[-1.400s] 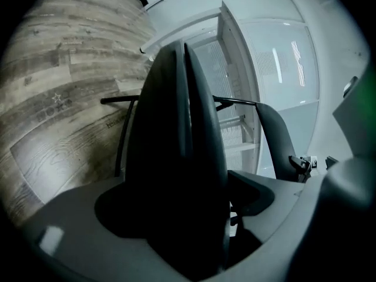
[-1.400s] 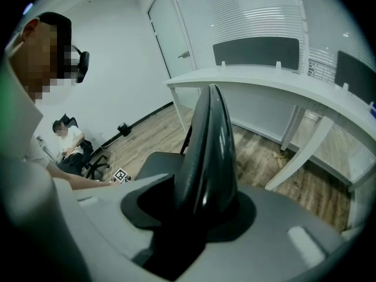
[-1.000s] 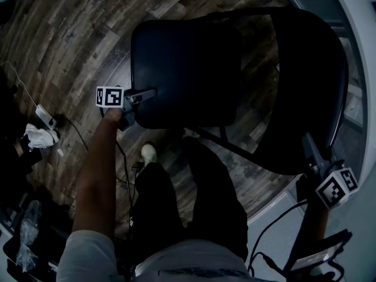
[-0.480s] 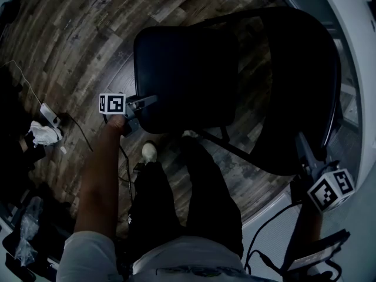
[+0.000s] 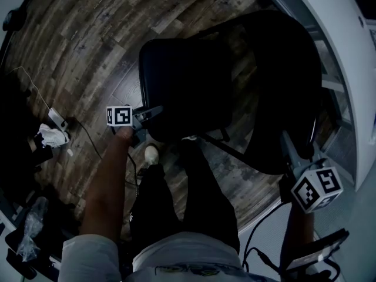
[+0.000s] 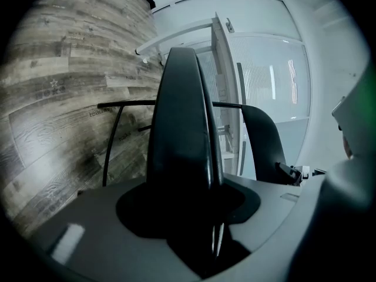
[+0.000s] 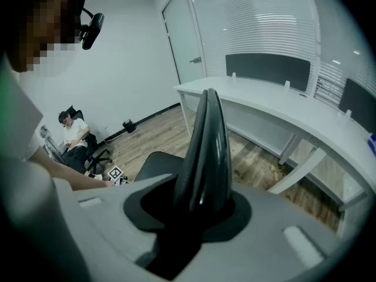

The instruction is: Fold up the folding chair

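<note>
1. Head view: the folding chair (image 5: 194, 93) stands open on the wooden floor (image 5: 88, 51), close to the curved white desk (image 5: 352, 40) along the floor's right edge. The person's legs (image 5: 176, 204) are just in front of it. The left gripper (image 5: 155, 109) sits at the near-left corner of the seat (image 5: 176, 69), its jaws over the rim. The right gripper (image 5: 288, 143) is at the near edge of the backrest (image 5: 288, 81), reaching onto the dark panel. A white cloth (image 5: 53, 135) lies near the floor's left edge.
2. Left gripper view: the seat runs away from the camera edge-on and fills the gap between the jaws. The jaws have just been closing and now clamp its rim. A thin black frame tube (image 6: 114, 134) shows to the left over the floorboards, and the backrest stands to the right, beyond the seat.
3. Right gripper view: the backrest rises edge-on from between the jaws. They too have just been closing and now pinch its edge. The seat shows at lower left, with the left gripper's marker cube just beside it. The desk curves across the right side. A seated person (image 7: 73, 137) is in the far-left corner.
</note>
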### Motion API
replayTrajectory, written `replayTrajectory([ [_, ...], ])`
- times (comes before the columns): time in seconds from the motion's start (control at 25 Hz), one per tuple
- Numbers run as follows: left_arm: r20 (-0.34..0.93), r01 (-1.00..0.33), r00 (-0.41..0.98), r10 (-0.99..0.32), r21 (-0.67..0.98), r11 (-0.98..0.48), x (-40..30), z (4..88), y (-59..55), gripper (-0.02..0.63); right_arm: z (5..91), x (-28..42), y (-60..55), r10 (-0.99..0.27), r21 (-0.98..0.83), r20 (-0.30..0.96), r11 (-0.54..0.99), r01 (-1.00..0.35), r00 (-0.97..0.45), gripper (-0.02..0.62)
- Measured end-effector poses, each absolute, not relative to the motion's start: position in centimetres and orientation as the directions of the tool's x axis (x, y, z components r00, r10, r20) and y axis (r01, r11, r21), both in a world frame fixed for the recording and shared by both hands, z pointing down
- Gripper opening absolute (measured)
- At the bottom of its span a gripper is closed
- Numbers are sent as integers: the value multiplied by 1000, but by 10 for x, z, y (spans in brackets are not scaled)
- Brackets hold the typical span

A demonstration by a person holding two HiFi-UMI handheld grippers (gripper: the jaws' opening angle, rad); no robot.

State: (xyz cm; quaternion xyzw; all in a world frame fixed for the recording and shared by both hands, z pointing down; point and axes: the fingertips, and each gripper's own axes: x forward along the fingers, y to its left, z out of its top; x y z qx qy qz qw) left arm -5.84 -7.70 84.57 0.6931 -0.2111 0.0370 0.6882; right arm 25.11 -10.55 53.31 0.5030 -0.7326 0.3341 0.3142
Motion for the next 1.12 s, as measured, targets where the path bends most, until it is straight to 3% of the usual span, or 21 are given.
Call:
replayTrajectory([
  [1.12, 376, -375, 901, -218, 926, 46, 17, 741, -71, 146, 477, 220, -103, -532, -97, 801, 339, -936, -275, 87],
])
